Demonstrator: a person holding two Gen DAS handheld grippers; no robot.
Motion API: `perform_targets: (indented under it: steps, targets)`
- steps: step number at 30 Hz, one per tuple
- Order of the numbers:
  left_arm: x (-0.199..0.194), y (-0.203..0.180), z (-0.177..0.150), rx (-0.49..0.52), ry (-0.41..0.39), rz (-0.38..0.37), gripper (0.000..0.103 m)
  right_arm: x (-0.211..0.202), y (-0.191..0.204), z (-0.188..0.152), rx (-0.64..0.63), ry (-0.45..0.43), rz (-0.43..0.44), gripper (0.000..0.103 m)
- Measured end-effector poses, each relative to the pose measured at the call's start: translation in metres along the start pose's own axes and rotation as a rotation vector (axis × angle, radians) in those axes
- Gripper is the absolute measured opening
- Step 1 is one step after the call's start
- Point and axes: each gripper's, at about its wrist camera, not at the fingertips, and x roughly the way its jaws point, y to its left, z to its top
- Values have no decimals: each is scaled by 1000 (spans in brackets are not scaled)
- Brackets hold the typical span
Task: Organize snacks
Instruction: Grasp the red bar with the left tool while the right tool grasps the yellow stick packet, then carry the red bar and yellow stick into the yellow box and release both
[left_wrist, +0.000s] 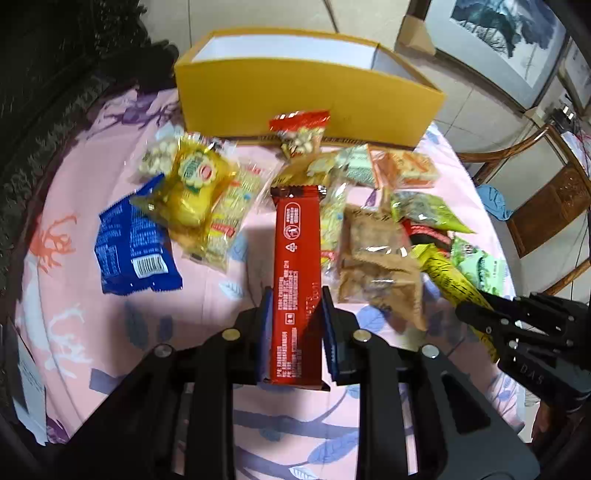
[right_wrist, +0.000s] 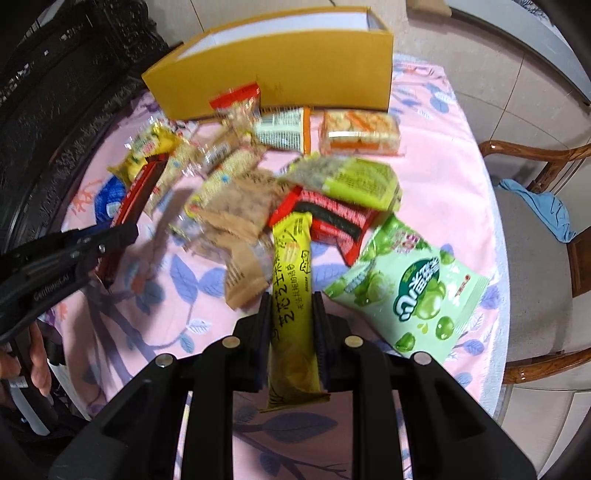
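My left gripper (left_wrist: 296, 295) is shut on a long red snack bar (left_wrist: 295, 266) and holds it above the pink tablecloth, pointing at the open yellow box (left_wrist: 295, 92). My right gripper (right_wrist: 291, 301) is shut on a long yellow snack stick (right_wrist: 291, 288), also lifted. The right gripper shows in the left wrist view (left_wrist: 517, 325) at the right; the left gripper shows in the right wrist view (right_wrist: 66, 254) at the left. Loose snack packs lie between the grippers and the box (right_wrist: 277, 62).
On the cloth lie a blue pack (left_wrist: 129, 247), a yellow pack (left_wrist: 192, 192), a brown pack (left_wrist: 376, 258), a green candy bag (right_wrist: 410, 288), a red-black pack (right_wrist: 332, 221) and an orange cracker pack (right_wrist: 358, 133). A wooden chair (right_wrist: 535, 192) with a blue cloth stands right.
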Motion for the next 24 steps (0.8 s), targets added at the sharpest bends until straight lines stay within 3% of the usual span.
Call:
perform_targets:
  steps: [16,24]
  targets:
    - [-9,-2,3,-5,-8,-17,24,-7,6,2,3,-8,31,20]
    - [-14,-2,7,-8,-21,-26,24,-28,-12,3,102,-47,97,20]
